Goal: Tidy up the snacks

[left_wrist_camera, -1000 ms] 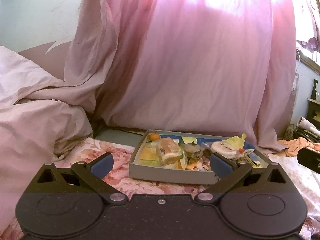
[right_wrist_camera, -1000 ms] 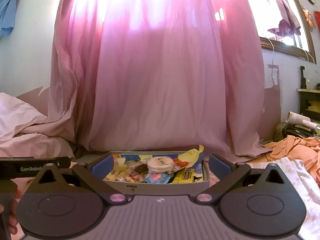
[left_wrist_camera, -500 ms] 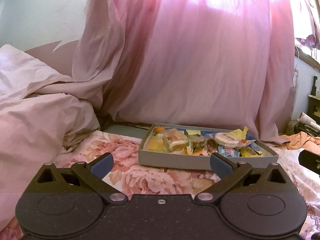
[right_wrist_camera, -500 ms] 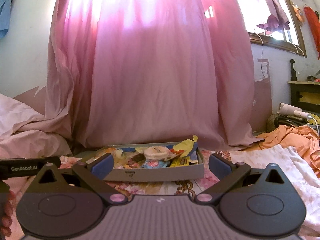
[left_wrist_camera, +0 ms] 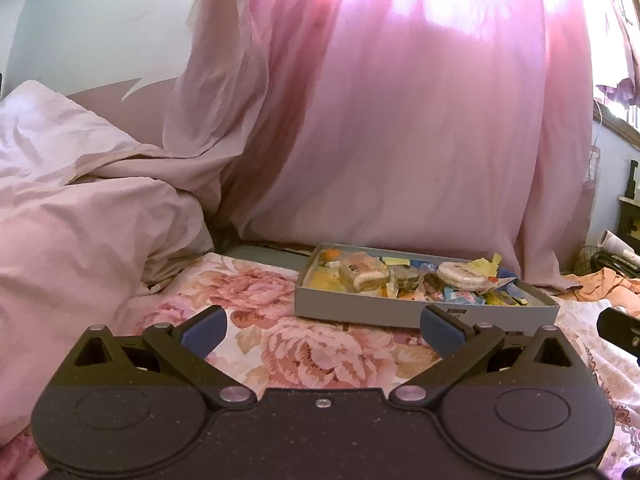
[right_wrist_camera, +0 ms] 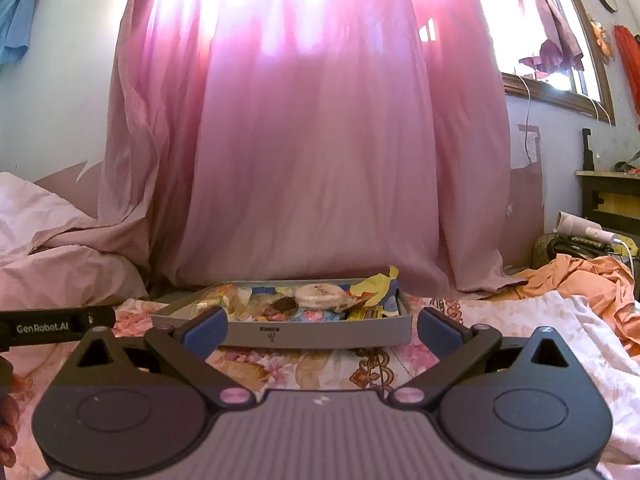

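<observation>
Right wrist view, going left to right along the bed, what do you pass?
Pale pink duvet → the other tongs' black body → grey snack tray → white blanket → orange cloth.

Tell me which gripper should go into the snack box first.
Right, probably. The right gripper is open and faces the box squarely, its near wall between the fingers. The left gripper, also open, sees the box off to its right.
</observation>
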Action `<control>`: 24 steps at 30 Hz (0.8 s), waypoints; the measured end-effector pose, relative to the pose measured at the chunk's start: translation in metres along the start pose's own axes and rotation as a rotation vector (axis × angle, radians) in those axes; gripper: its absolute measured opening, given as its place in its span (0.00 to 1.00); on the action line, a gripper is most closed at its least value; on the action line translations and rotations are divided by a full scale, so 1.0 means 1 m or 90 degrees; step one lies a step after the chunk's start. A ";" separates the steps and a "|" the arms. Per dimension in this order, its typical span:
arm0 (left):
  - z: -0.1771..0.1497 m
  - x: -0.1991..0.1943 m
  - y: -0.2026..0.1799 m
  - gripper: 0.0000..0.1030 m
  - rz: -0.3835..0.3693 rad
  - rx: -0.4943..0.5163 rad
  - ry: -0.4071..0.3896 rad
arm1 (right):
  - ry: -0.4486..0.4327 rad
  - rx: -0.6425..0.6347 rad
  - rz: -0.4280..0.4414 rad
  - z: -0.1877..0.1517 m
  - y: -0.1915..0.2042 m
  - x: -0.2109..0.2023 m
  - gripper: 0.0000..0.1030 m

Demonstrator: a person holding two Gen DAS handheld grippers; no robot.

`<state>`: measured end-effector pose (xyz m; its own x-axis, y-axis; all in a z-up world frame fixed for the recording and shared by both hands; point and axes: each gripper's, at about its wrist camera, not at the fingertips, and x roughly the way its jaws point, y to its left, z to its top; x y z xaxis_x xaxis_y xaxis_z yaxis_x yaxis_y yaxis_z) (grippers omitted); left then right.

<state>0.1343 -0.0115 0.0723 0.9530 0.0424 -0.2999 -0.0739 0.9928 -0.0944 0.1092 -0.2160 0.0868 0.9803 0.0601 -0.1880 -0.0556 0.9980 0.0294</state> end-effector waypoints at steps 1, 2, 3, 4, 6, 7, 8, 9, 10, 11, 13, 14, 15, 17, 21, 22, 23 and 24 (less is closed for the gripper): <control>-0.001 -0.001 0.001 0.99 0.001 0.001 0.001 | 0.001 -0.001 0.001 -0.001 0.001 -0.001 1.00; -0.002 -0.002 0.001 0.99 0.003 0.002 0.001 | 0.003 -0.002 0.002 -0.003 0.002 -0.002 1.00; -0.003 -0.003 0.001 0.99 0.003 0.004 -0.001 | 0.003 -0.004 0.002 -0.004 0.003 -0.003 1.00; -0.004 -0.005 0.001 0.99 0.003 0.006 -0.004 | 0.004 -0.006 0.002 -0.005 0.004 -0.004 1.00; -0.006 -0.007 0.000 0.99 0.004 0.011 -0.011 | 0.004 -0.006 0.004 -0.007 0.005 -0.006 1.00; -0.006 -0.008 0.000 0.99 0.004 0.014 -0.014 | 0.003 -0.006 0.005 -0.007 0.007 -0.007 1.00; -0.007 -0.010 0.000 0.99 0.003 0.018 -0.017 | 0.003 -0.007 0.006 -0.008 0.007 -0.008 1.00; -0.007 -0.012 0.000 0.99 0.003 0.022 -0.021 | 0.003 -0.008 0.007 -0.009 0.008 -0.009 1.00; -0.008 -0.013 0.000 0.99 0.004 0.025 -0.024 | 0.002 -0.009 0.008 -0.010 0.009 -0.010 1.00; -0.008 -0.015 0.000 0.99 0.004 0.027 -0.026 | 0.001 -0.009 0.008 -0.010 0.010 -0.011 1.00; -0.010 -0.018 0.000 0.99 0.002 0.030 -0.027 | 0.001 -0.008 0.010 -0.013 0.012 -0.014 1.00; -0.012 -0.020 0.000 0.99 0.001 0.031 -0.026 | 0.003 -0.007 0.010 -0.014 0.013 -0.014 1.00; -0.013 -0.022 0.000 0.99 -0.001 0.032 -0.024 | 0.006 -0.005 0.012 -0.015 0.013 -0.015 1.00; -0.017 -0.025 0.001 0.99 -0.005 0.037 -0.020 | 0.012 -0.003 0.013 -0.018 0.015 -0.017 1.00; -0.025 -0.031 0.003 0.99 -0.006 0.041 -0.010 | 0.021 -0.002 0.014 -0.024 0.018 -0.021 1.00; -0.027 -0.033 0.003 0.99 -0.005 0.041 -0.010 | 0.022 -0.002 0.015 -0.025 0.018 -0.022 1.00; -0.028 -0.035 0.004 0.99 -0.004 0.041 -0.009 | 0.023 -0.001 0.015 -0.026 0.019 -0.024 1.00; -0.030 -0.037 0.005 0.99 -0.003 0.041 -0.006 | 0.023 -0.002 0.016 -0.027 0.019 -0.025 1.00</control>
<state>0.0903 -0.0115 0.0544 0.9562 0.0391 -0.2901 -0.0514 0.9981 -0.0349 0.0789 -0.1981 0.0658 0.9710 0.0859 -0.2232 -0.0807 0.9962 0.0320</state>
